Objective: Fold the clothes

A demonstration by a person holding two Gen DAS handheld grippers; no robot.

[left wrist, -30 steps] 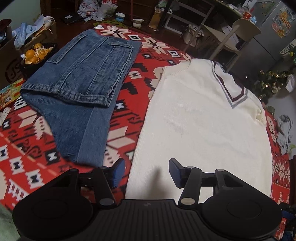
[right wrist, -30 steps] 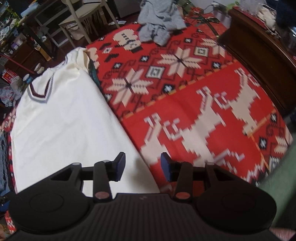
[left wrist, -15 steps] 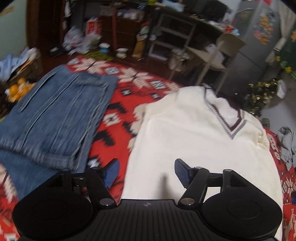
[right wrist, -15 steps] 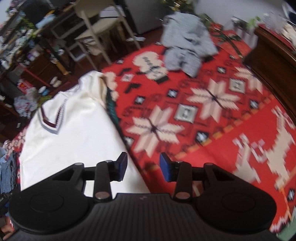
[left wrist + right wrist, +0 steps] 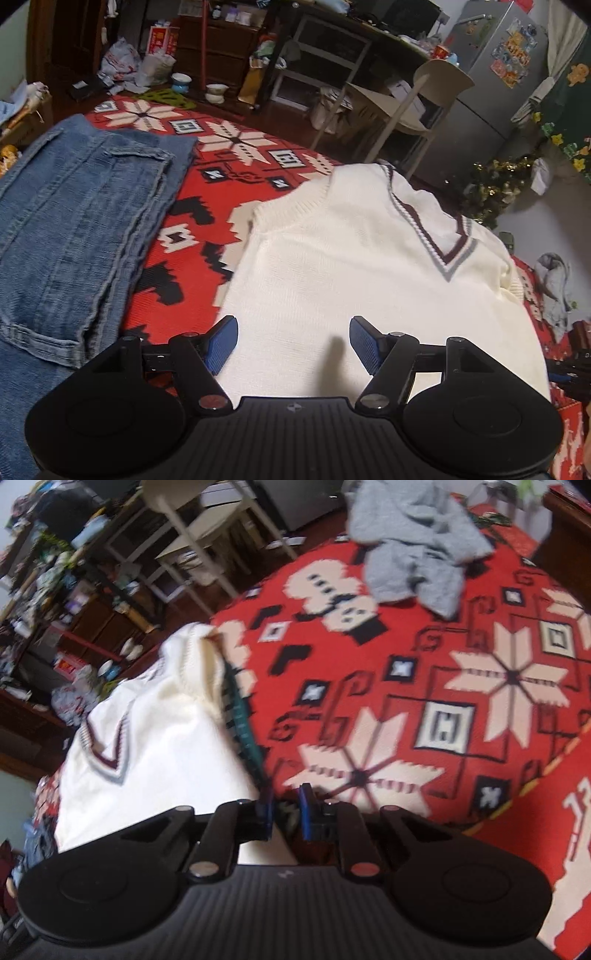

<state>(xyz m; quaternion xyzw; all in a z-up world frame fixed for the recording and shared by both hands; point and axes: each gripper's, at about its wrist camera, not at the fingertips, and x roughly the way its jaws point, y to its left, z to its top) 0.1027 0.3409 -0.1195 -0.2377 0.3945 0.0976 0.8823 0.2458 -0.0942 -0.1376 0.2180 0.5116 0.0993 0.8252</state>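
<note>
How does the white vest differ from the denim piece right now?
The white vest lies spread open in a single layer; the denim piece is already folded over itself. The vest is plain cream knit with a striped V-neck; the denim is blue with stitched seams. The vest sits under the left gripper, the denim off to its left. Both rest on the red rug.

**Left tool wide, right tool nearly pinched**

Left tool (image 5: 293, 341) has its blue pads (image 5: 221, 343) spread far apart, nothing between them, both arms splayed out level and even. Right tool (image 5: 286, 812) is way narrower, pads (image 5: 304, 812) with just a thin gap between them. Right view is blurry, so I can't tell if anything's caught in there. The right one also looks rolled a bit sideways.
</note>
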